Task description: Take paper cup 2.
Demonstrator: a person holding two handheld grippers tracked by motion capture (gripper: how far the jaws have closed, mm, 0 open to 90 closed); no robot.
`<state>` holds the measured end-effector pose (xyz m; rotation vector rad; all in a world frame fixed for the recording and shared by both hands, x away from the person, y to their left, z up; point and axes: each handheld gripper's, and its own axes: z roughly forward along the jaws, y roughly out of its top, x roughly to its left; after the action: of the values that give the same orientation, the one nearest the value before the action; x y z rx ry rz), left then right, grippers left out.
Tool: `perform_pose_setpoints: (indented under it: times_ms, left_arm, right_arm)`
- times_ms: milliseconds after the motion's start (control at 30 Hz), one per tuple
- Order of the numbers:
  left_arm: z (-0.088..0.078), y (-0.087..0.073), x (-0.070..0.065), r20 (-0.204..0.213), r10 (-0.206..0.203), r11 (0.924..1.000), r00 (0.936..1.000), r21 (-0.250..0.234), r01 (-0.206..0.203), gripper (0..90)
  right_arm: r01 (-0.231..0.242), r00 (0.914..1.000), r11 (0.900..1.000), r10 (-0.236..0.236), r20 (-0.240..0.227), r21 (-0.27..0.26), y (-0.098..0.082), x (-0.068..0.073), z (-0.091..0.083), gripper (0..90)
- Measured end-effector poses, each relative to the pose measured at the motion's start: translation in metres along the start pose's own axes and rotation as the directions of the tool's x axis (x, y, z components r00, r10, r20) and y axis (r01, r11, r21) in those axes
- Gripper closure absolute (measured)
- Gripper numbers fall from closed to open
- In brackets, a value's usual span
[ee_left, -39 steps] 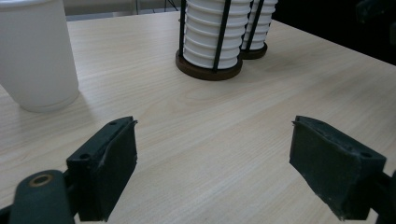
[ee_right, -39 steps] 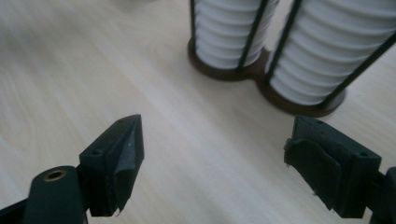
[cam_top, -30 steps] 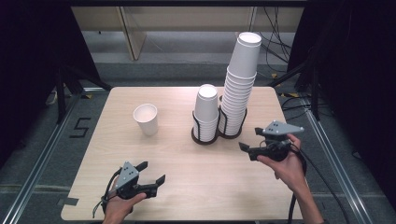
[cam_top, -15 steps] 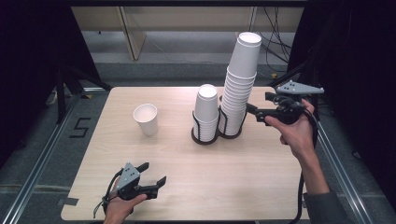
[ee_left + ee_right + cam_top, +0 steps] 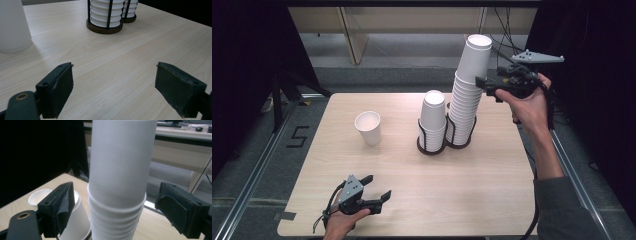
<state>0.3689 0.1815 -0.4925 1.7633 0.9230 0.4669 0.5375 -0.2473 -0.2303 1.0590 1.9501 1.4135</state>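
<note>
The top cup of the tall stack is what the right tongs are lined up on. The stack stands in the right-hand ring of a black wire holder near the middle of the worktop, leaning a little toward the far right. In the right gripper view the top cup sits between the spread jaws, which stand clear of its wall on both sides and pinch nothing.

It looks like a thin paper cup: very light, easily dented, smooth-sided, and probably wedged somewhat into the cup below. A firm squeeze would likely crumple it, so a gentle pinch across the wall, just above the rolled rim of the cup beneath, seems the best hold. Lifting straight along the stack's lean should free it; a sideways pull could tip the whole stack or drag a second cup along.

The left tongs rest low over the near left of the worktop, jaws spread and holding nothing. A shorter stack fills the holder's left ring, and a single cup stands upright, well apart to the left.
</note>
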Motion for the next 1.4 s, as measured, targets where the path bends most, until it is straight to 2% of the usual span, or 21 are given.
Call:
perform_pose_setpoints:
  times_ms: [133, 300, 400, 500, 567, 733, 833, 1067, 1167, 1233, 1400]
  left_arm:
    - [0.000, 0.000, 0.000, 0.003, 0.013, 0.9999, 0.9999, 0.002, -0.013, 14.5]
    - [-0.001, 0.000, -0.002, 0.009, 0.028, 0.9996, 0.9996, 0.007, -0.028, 14.4]
    - [0.001, -0.001, -0.002, 0.022, 0.024, 0.9997, 0.9995, 0.004, -0.024, 14.5]
    - [0.001, -0.001, -0.003, 0.020, 0.023, 0.9997, 0.9995, 0.001, -0.023, 14.4]
    - [0.001, -0.001, -0.003, 0.017, 0.025, 0.9997, 0.9995, 0.000, -0.025, 14.5]
    - [0.001, -0.002, -0.003, 0.018, 0.024, 0.9997, 0.9996, 0.001, -0.024, 14.5]
    - [0.000, -0.001, -0.003, 0.018, 0.035, 0.9994, 0.9992, 0.007, -0.035, 14.4]
    - [0.002, -0.002, -0.004, 0.022, 0.032, 0.9994, 0.9992, 0.008, -0.032, 14.5]
    - [0.002, -0.001, -0.004, 0.026, 0.039, 0.9991, 0.9989, 0.012, -0.040, 14.5]
    - [0.002, -0.002, -0.004, 0.028, 0.038, 0.9992, 0.9989, 0.013, -0.038, 14.5]
    - [0.003, -0.002, -0.004, 0.033, 0.039, 0.9991, 0.9987, 0.016, -0.040, 14.5]
  right_arm:
    - [0.001, 0.9998, 1.000, -0.001, 0.019, -0.015, 0.014, -0.001, 0.010, 15.7]
    - [0.004, 0.9994, 1.000, -0.004, 0.033, -0.005, 0.025, -0.003, 0.027, 15.7]
    - [0.004, 0.9996, 1.000, -0.004, 0.028, -0.006, 0.029, -0.003, 0.037, 15.7]
    - [-0.017, 0.9991, 1.000, 0.017, 0.038, 0.001, 0.030, -0.002, 0.046, 15.3]
    - [-0.038, 0.9989, 0.999, 0.038, 0.028, -0.009, 0.030, -0.004, 0.052, 15.5]
    - [-0.026, 0.9989, 1.000, 0.026, 0.038, -0.005, 0.031, -0.002, 0.061, 16.4]
    - [-0.030, 0.9986, 1.000, 0.030, 0.043, -0.007, 0.033, -0.002, 0.059, 17.7]
    - [-0.028, 0.9983, 0.998, 0.032, 0.049, -0.064, 0.046, 0.000, 0.050, 17.9]
    - [-0.030, 0.9961, 0.993, 0.040, 0.078, -0.117, 0.056, 0.001, 0.042, 18.0]
    - [-0.047, 0.9960, 0.989, 0.058, 0.069, -0.143, 0.062, 0.000, 0.038, 18.1]
    - [-0.051, 0.9945, 0.979, 0.068, 0.080, -0.200, 0.075, 0.002, 0.023, 18.2]
